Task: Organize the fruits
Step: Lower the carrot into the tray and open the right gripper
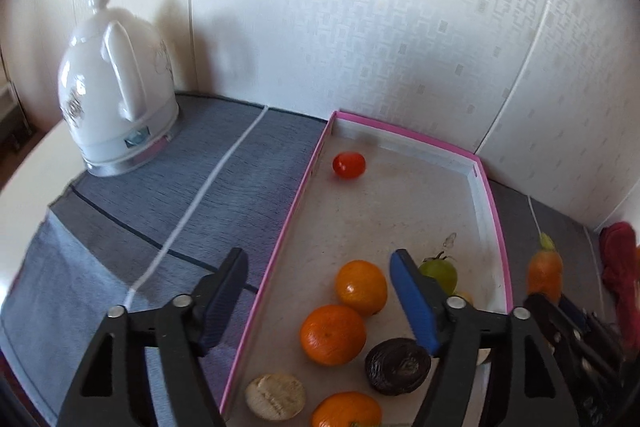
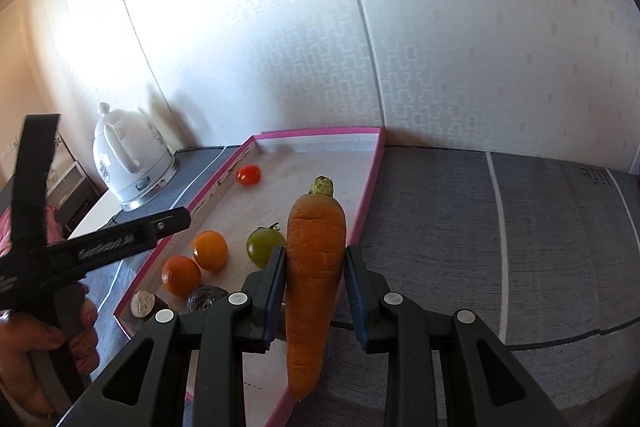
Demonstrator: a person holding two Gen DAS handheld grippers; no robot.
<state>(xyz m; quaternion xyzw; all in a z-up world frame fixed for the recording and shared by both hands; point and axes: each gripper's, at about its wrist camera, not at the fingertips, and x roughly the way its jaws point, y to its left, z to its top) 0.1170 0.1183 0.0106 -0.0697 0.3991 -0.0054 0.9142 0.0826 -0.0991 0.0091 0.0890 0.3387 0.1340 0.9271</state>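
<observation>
A shallow pink-rimmed tray (image 1: 296, 211) lies on the grey cloth. In it are a red tomato (image 1: 349, 165) at the far end, a green tomato (image 1: 440, 273), three oranges (image 1: 361, 287), a dark purple fruit (image 1: 396, 367) and a beige round piece (image 1: 275, 395). My left gripper (image 1: 318, 259) hovers open over the tray's near left rim, with nothing between its fingers. My right gripper (image 2: 316, 251) is shut on an orange carrot (image 2: 314, 267). The carrot points away from me, stem end up, above the tray's right rim (image 2: 368, 195).
A white ceramic kettle (image 1: 116, 95) stands on the cloth, left of the tray by the wall. A red cloth (image 1: 620, 267) lies at the far right. A person's hand (image 2: 40, 347) holds the left gripper's handle. Patterned wall runs close behind the tray.
</observation>
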